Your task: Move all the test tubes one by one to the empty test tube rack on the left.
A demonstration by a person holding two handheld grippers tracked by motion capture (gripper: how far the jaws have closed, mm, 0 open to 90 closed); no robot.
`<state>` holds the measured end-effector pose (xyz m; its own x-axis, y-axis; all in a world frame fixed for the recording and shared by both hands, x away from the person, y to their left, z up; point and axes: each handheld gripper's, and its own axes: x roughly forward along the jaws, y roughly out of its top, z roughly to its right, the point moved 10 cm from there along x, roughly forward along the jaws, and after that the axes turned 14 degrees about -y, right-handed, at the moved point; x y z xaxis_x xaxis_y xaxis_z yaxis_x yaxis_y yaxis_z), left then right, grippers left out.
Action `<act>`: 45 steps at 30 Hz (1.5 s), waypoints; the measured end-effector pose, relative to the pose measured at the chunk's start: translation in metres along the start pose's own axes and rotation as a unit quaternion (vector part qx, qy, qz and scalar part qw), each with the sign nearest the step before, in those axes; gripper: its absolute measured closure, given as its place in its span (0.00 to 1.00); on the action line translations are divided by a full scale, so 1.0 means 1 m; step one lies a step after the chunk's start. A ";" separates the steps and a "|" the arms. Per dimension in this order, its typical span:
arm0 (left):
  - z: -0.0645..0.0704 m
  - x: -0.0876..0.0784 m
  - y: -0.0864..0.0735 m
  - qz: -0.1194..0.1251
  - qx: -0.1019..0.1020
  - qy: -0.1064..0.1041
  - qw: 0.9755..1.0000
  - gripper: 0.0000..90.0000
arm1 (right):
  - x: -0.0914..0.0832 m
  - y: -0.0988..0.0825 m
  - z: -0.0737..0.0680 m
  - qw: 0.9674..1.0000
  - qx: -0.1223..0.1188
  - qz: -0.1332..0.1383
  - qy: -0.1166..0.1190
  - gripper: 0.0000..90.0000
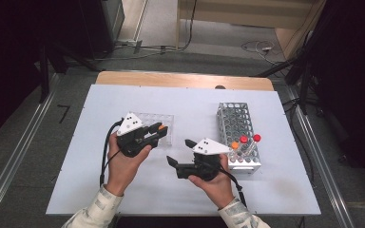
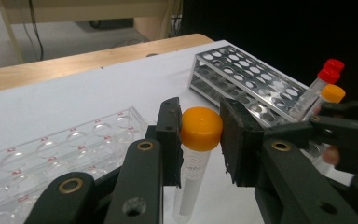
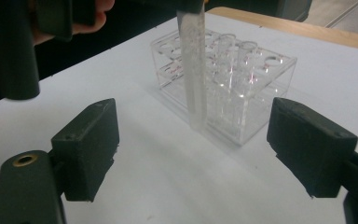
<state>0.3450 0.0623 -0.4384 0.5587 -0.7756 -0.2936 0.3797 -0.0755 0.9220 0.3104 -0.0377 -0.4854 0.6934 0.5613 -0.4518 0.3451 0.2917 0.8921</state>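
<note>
At the white table (image 1: 123, 190), we see the left gripper (image 1: 159, 129) pinching an orange-capped tube (image 2: 196, 154) by its cap, the tube hanging upright just beside the clear plastic rack (image 1: 164, 122). In the left gripper view both black pads press on the sides of the orange cap, and the tube's pale body drops between the jaws above the table, at the near corner of the clear plastic rack. From the right gripper view we see the same tube's body (image 3: 193, 70) standing in front of the clear plastic rack (image 3: 242, 93), its lower end close to the table. The right gripper (image 1: 180, 152) is on the other side of the tube from the clear plastic rack, its jaws spread wide with nothing between them. A metal rack (image 1: 235, 123) stands well apart from the clear plastic rack, beyond the right gripper, and holds two red-capped tubes (image 1: 250, 139) and another orange-capped one (image 1: 235, 145) at its near end.
</note>
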 end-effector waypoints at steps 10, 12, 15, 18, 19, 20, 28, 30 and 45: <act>-0.013 -0.015 0.016 0.019 -0.004 0.023 1.000 0.79 | -0.018 -0.016 -0.002 1.000 -0.007 -0.006 0.006 0.15; -0.017 -0.017 0.020 0.023 -0.005 0.029 0.999 0.79 | -0.022 -0.017 -0.002 1.000 -0.006 -0.005 0.008 0.15; -0.026 -0.019 0.025 0.024 -0.007 0.039 0.999 0.79 | -0.025 -0.021 0.001 1.000 -0.005 -0.006 0.006 0.15; -0.033 -0.022 0.028 0.030 -0.013 0.048 0.998 0.79 | -0.028 -0.024 0.004 1.000 -0.005 -0.006 0.006 0.15; -0.035 -0.023 0.030 0.033 -0.014 0.050 0.998 0.79 | -0.029 -0.025 0.005 1.000 -0.003 -0.007 0.006 0.15; -0.037 -0.023 0.031 0.035 -0.015 0.052 0.998 0.79 | -0.029 -0.026 0.007 1.000 -0.005 -0.007 0.005 0.15; -0.048 -0.022 0.038 0.037 -0.015 0.063 0.997 0.79 | -0.033 -0.031 0.016 1.000 0.004 -0.008 -0.003 0.15; -0.050 -0.019 0.037 0.035 -0.016 0.065 0.997 0.79 | -0.033 -0.031 0.018 1.000 0.004 -0.007 -0.004 0.15; -0.056 -0.003 0.020 0.019 0.004 0.076 0.997 0.79 | -0.034 -0.033 0.019 1.000 0.005 -0.011 -0.005 0.15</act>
<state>0.3922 0.0984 -0.4329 0.6782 -0.6745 -0.2917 0.3501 -0.0525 0.9353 0.2878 -0.0812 -0.4993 0.6921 0.5472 -0.4707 0.3661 0.2959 0.8823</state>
